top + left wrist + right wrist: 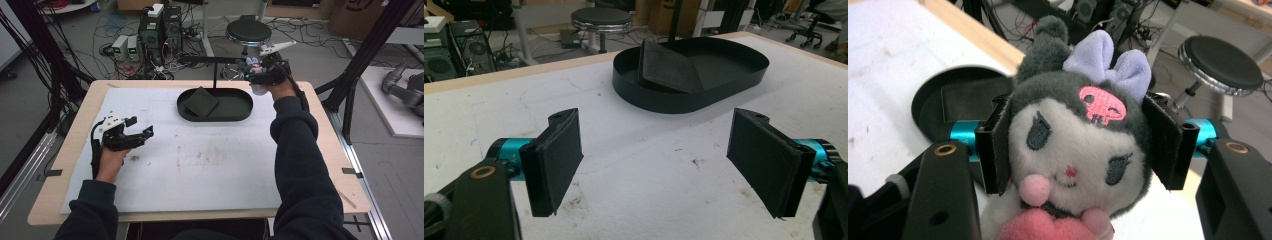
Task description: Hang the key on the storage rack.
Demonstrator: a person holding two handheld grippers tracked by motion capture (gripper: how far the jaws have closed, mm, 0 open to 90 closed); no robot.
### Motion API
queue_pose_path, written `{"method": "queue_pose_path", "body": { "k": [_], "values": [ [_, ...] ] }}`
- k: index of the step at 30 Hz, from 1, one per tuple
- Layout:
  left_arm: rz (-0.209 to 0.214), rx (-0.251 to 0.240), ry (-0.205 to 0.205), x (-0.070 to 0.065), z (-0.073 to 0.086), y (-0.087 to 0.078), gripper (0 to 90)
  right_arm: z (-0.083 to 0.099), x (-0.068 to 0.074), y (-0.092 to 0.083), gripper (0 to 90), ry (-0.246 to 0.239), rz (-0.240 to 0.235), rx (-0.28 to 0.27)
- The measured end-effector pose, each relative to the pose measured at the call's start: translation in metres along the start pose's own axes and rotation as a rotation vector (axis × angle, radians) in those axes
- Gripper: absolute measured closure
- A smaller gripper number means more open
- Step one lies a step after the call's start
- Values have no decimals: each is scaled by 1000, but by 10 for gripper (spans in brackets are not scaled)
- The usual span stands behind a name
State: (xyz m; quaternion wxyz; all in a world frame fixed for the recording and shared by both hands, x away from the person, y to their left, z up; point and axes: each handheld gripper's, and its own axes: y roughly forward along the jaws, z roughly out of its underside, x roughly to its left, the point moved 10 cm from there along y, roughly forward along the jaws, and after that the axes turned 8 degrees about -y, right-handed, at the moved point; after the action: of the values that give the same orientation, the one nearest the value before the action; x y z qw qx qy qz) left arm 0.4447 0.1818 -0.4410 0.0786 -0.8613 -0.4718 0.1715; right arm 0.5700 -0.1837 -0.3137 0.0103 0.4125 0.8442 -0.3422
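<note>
A plush toy (1073, 145) with a white face, dark grey hood, lilac bow and pink skull badge sits between the jaws of my right gripper (1083, 147), which is shut on its head. In the high view that gripper (250, 70) hangs in the air beyond the far right end of a black oval tray (240, 114), with the toy's pale underside (257, 89) below it. A folded dark cloth (200, 101) lies in the tray's left half. My left gripper (131, 131) rests low over the white mat at the left, open and holding nothing (664, 165), facing the tray (659, 100) and the cloth (669, 70).
A white mat (200, 165) covers most of the wooden table (330, 150). A black T-shaped stand (215, 61) rises behind the tray. A round stool (248, 32), computers and cables stand on the floor past the far edge. Black frame posts flank the table.
</note>
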Motion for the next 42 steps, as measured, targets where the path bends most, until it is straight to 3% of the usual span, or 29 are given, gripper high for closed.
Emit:
{"method": "queue_pose_path", "body": {
  "k": [3, 12, 17, 21, 26, 31, 36, 42],
  "values": [
    [1, 1, 0, 0, 0, -1, 217, -6, -2, 10, 375, -22, 11, 41],
    [-4, -3, -1, 1, -1, -3, 218, -18, -15, 26, 374, -2, 85, 54],
    [-7, -3, -3, 2, -1, -4, 218, -13, -26, 29, 371, 47, 129, 51],
    [-9, -3, -6, 3, -1, -5, 218, 2, -34, 30, 371, 77, 173, 75],
    [-12, -1, -10, 3, -1, -5, 218, 35, -34, 37, 373, 122, 154, 123],
    [-10, 4, -4, 2, 0, -4, 218, 52, -21, 53, 374, 147, 113, 139],
    [-9, 2, -10, 3, 0, -5, 220, 53, -7, 73, 372, 128, 95, 164],
    [-7, 0, -13, 4, 0, -5, 221, 52, -4, 84, 322, 196, 127, 133]
  ]
}}
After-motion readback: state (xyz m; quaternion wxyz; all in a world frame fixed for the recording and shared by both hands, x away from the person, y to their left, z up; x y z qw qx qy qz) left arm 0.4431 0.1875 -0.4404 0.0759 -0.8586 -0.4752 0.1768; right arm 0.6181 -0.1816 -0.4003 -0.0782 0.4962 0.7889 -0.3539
